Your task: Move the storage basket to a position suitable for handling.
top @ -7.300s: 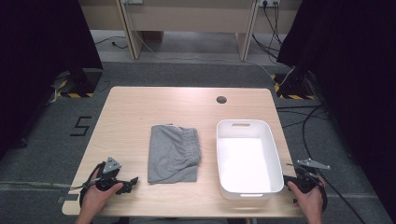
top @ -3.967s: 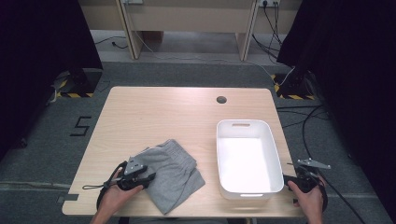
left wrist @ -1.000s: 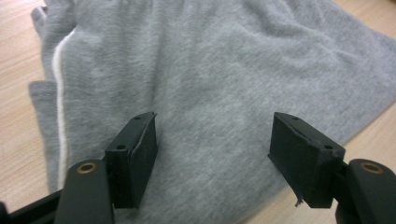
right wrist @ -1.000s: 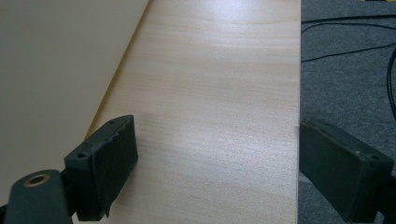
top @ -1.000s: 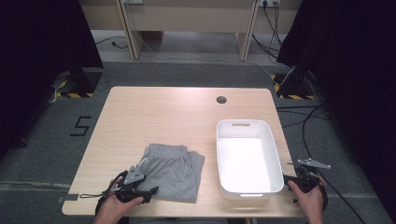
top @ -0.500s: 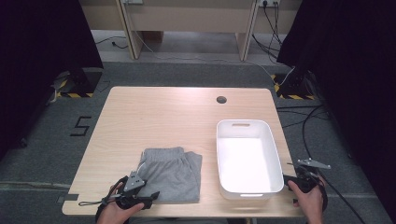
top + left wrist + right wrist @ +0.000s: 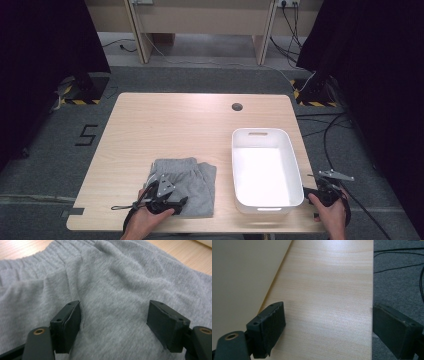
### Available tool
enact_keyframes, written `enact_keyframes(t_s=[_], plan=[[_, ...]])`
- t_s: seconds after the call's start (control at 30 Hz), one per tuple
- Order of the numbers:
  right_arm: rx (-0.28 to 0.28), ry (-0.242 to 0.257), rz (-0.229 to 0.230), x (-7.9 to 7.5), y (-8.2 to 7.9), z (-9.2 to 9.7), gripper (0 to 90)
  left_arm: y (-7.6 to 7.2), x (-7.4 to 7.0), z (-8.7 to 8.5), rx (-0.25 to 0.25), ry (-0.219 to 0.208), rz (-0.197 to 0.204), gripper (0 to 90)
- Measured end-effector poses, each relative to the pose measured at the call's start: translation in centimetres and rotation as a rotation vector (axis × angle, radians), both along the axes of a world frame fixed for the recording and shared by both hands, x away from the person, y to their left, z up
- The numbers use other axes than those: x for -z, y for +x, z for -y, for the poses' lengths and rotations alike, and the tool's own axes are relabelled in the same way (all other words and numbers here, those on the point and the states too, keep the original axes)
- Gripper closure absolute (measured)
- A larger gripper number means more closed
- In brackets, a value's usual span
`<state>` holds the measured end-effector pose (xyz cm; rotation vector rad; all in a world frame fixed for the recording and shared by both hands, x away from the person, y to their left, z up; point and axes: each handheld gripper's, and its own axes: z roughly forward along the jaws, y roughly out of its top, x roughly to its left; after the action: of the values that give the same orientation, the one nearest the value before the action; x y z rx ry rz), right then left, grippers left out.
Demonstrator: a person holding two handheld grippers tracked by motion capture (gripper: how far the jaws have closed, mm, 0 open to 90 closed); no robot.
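Left gripper poised over the grey shorts, grasp apparently not yet made

At the near edge, the left gripper [image 7: 176,202] hovers jaws apart over the grey shorts [image 7: 117,290]; next, probably pinching cloth. Right gripper [image 7: 327,332], unclenched and empty, rests near right, beside the white tub [image 7: 290,150].

Light falls evenly from overhead, so the bench [image 7: 170,130] reads pale and bright while the curtains at both sides sink to near black with no detail. The white tub [image 7: 265,167] is close to blown out on its floor, with only a thin shadow along its near wall. In the right gripper view a soft sheen lies across the wood toward the far edge, and the tongs [image 7: 325,333] are blurred up close. In the left gripper view the grey cloth [image 7: 120,290] is sharp mid-frame, softening toward the top.
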<state>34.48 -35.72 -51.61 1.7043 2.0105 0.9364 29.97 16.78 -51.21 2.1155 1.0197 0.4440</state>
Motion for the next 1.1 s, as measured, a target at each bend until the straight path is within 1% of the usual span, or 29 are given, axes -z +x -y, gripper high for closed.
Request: enact_keyframes(t_s=[0.03, 0.1, 0.13, 0.23, 0.4, 0.43, 0.5, 0.53, 0.57, 0.6, 0.63, 0.67, 0.7, 0.73, 0.77, 0.8, 0.83, 0.87, 0.9, 0.93, 1.0, 1.03, 1.07, 1.1], plan=[[-0.002, -0.002, 0.003, 0.0, 0.0, 0.0, 13.7, -0.5, 0.1, 0.1, -0.001, 0.004, 0.008, 26.2], [-0.003, -0.003, 0.003, 0.0, 0.0, 0.0, 13.7, -0.7, 0.1, 0.1, 0.002, 0.007, 0.007, 26.2], [-0.003, -0.003, 0.003, 0.0, 0.0, 0.0, 13.7, -1.2, 0.1, 0.1, -0.003, 0.004, 0.007, 26.2], [-0.004, -0.003, 0.003, 0.0, 0.0, 0.0, 13.5, -1.4, 0.1, 0.1, -0.012, 0.001, 0.014, 26.2], [-0.004, -0.003, 0.003, 0.0, 0.0, 0.0, 13.5, -1.3, 0.0, 0.2, -0.008, 0.013, 0.007, 26.2], [-0.004, -0.002, 0.002, 0.0, 0.0, 0.0, 13.4, -1.3, -0.1, 0.1, -0.001, 0.001, 0.000, 26.0], [-0.002, 0.000, 0.000, 0.0, 0.0, 0.0, 13.5, -1.2, -0.2, -0.1, 0.006, -0.006, -0.007, 26.1], [-0.002, 0.001, 0.000, 0.0, 0.0, 0.0, 13.5, -1.0, -0.5, -0.3, 0.003, -0.026, -0.005, 26.3], [-0.007, -0.001, 0.002, 0.0, 0.0, 0.1, 13.6, -1.0, -0.8, -0.4, 0.002, -0.035, 0.001, 26.7], [-0.005, 0.002, 0.003, 0.0, 0.0, 0.1, 14.9, -0.9, -1.0, -0.5, 0.001, -0.040, 0.012, 26.7], [-0.005, 0.002, 0.003, 0.0, 0.0, 0.1, 14.9, -0.9, -1.0, -0.5, 0.001, -0.040, 0.012, 26.7], [0.005, 0.004, 0.007, 0.0, 0.0, 0.1, 16.9, -0.8, -1.4, -0.6, -0.005, -0.050, 0.027, 26.7], [0.006, -0.022, 0.028, -0.3, 0.0, 0.2, 24.2, -0.6, -2.1, -0.6, -0.004, -0.065, 0.047, 26.8], [0.006, -0.022, 0.028, -0.3, 0.0, 0.2, 24.2, -0.6, -2.1, -0.6, -0.004, -0.065, 0.047, 26.7], [0.010, -0.031, 0.056, -0.8, -0.1, 0.2, 27.2, -0.3, -2.7, -0.5, 0.004, -0.080, 0.056, 26.3], [0.010, -0.031, 0.056, -0.8, -0.1, 0.2, 27.2, -0.3, -2.7, -0.5, 0.004, -0.080, 0.056, 26.1], [0.007, -0.011, 0.079, -1.5, -0.2, 0.2, 31.3, 0.0, -3.1, -0.3, 0.014, -0.084, 0.065, 25.8], [0.007, -0.011, 0.079, -1.5, -0.2, 0.2, 31.3, 0.0, -3.1, -0.3, 0.014, -0.084, 0.065, 25.5], [0.006, -0.018, 0.105, -2.5, -0.3, 0.2, 33.5, 0.3, -3.4, -0.2, 0.020, -0.094, 0.078, 25.4], [0.006, -0.018, 0.105, -2.5, -0.3, 0.2, 33.5, 0.3, -3.4, -0.2, 0.020, -0.094, 0.078, 25.4], [-0.006, -0.019, 0.121, -3.3, -0.5, 0.1, 34.3, 0.6, -3.6, -0.2, 0.020, -0.105, 0.092, 25.0], [-0.020, -0.017, 0.150, -4.2, -0.8, 0.0, 36.1, 0.8, -3.7, -0.3, 0.012, -0.106, 0.093, 22.6], [-0.020, -0.017, 0.150, -4.2, -0.8, 0.0, 36.1, 0.8, -3.7, -0.3, 0.012, -0.106, 0.093, 21.7], [-0.028, -0.001, 0.171, -5.1, -1.2, -0.3, 37.4, 1.0, -3.7, -0.5, 0.005, -0.120, 0.088, 22.2]])
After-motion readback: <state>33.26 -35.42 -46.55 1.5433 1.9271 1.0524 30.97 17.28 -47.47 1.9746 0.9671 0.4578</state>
